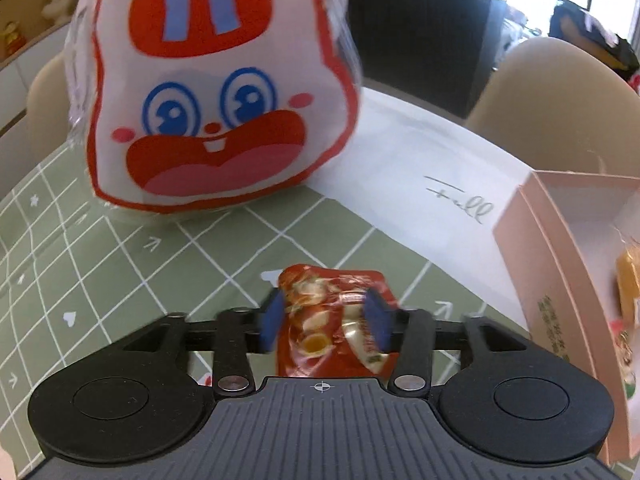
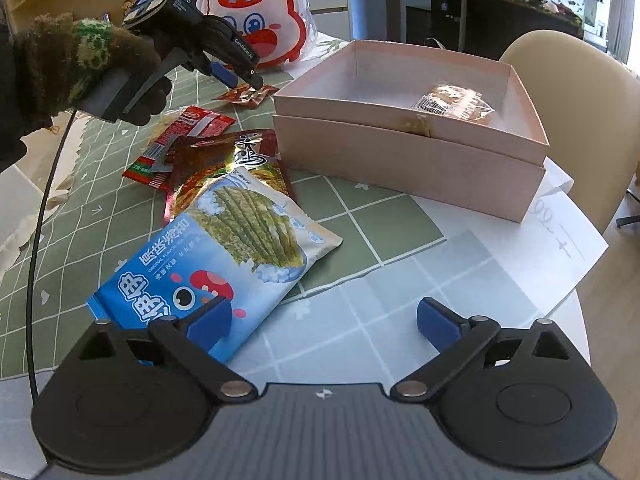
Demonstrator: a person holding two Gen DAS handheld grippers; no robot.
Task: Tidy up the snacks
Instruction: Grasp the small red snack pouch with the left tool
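My left gripper [image 1: 325, 322] is shut on a small red snack packet [image 1: 334, 320], holding it by its sides just over the green grid tablecloth [image 1: 120, 280]. In the right wrist view the left gripper [image 2: 244, 76] sits at that red packet [image 2: 246, 94] left of the pink box [image 2: 408, 160]. The pink box holds one wrapped pastry [image 2: 456, 104]. My right gripper [image 2: 324, 322] is open and empty above the near table edge, its left finger over a blue seaweed snack bag [image 2: 224, 260]. More red packets [image 2: 192, 132] and a foil packet [image 2: 228, 164] lie behind the bag.
A large rabbit-face bag [image 1: 216, 92] stands at the back of the table, also seen in the right wrist view [image 2: 260, 16]. A white paper sheet [image 1: 420, 168] lies under the box. Beige chairs [image 2: 580, 92] stand beyond the table on the right.
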